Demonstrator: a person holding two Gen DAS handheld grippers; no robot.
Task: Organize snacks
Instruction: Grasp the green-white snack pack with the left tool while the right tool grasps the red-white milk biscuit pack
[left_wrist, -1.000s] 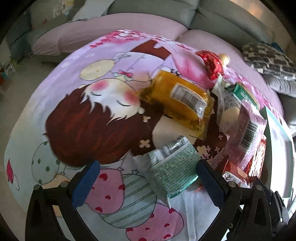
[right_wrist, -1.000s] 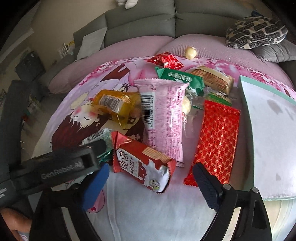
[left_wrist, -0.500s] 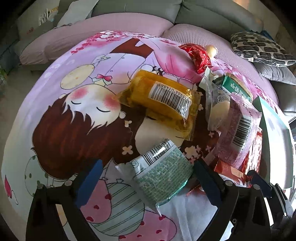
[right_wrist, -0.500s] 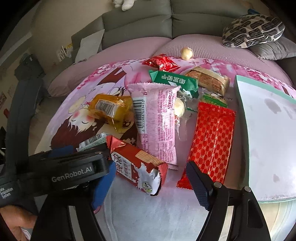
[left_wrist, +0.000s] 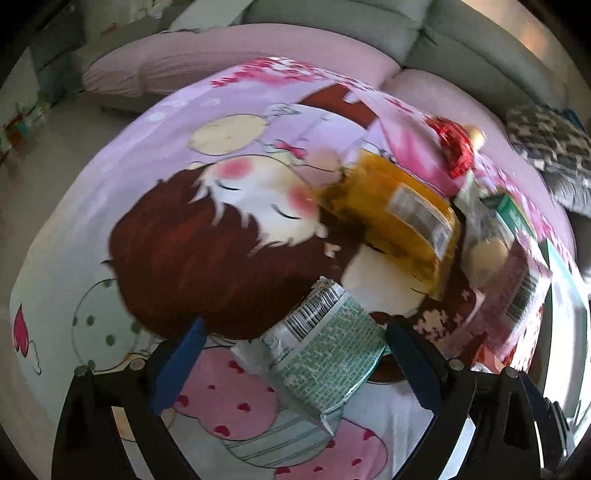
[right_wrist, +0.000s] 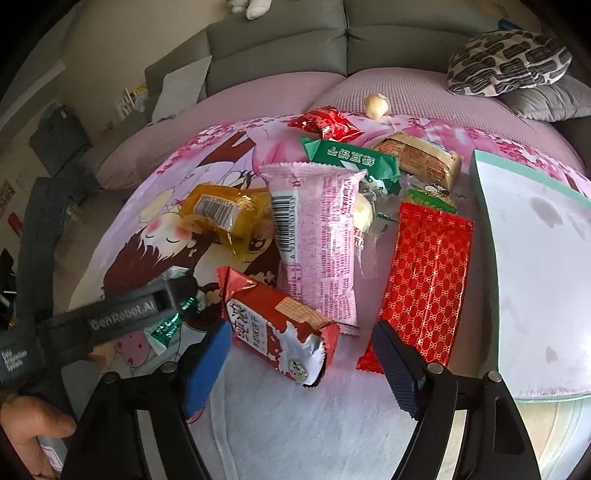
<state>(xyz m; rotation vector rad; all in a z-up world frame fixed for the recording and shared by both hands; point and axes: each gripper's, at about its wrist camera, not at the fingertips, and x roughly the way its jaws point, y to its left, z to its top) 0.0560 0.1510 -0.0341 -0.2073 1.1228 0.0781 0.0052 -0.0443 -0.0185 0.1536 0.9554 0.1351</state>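
My left gripper (left_wrist: 295, 358) is open, pointing steeply down over a green-and-white snack packet (left_wrist: 325, 354) that lies between its blue pads; the left pad stands clear of it. My right gripper (right_wrist: 301, 369) is open around a red-brown wafer packet (right_wrist: 280, 332), with a gap at the right pad. Behind these lie a yellow packet (right_wrist: 229, 218), a pink packet (right_wrist: 317, 243), a red patterned packet (right_wrist: 424, 284), a green packet (right_wrist: 351, 158) and a small red packet (right_wrist: 325, 123). The left gripper's black body (right_wrist: 122, 317) crosses the right wrist view's left side.
Everything lies on a cartoon blanket (left_wrist: 184, 240) spread over a pink sofa seat. A white tray with a teal rim (right_wrist: 484, 206) sits at the right. A brown biscuit packet (right_wrist: 417, 158), a cream ball (right_wrist: 376, 105) and a patterned cushion (right_wrist: 506, 62) are farther back. A hand (right_wrist: 33, 424) shows bottom left.
My right gripper's jaws have narrowed around the wafer packet. The left gripper shifted sideways over the green-and-white packet, its jaws slightly narrower; its view is now blurred.
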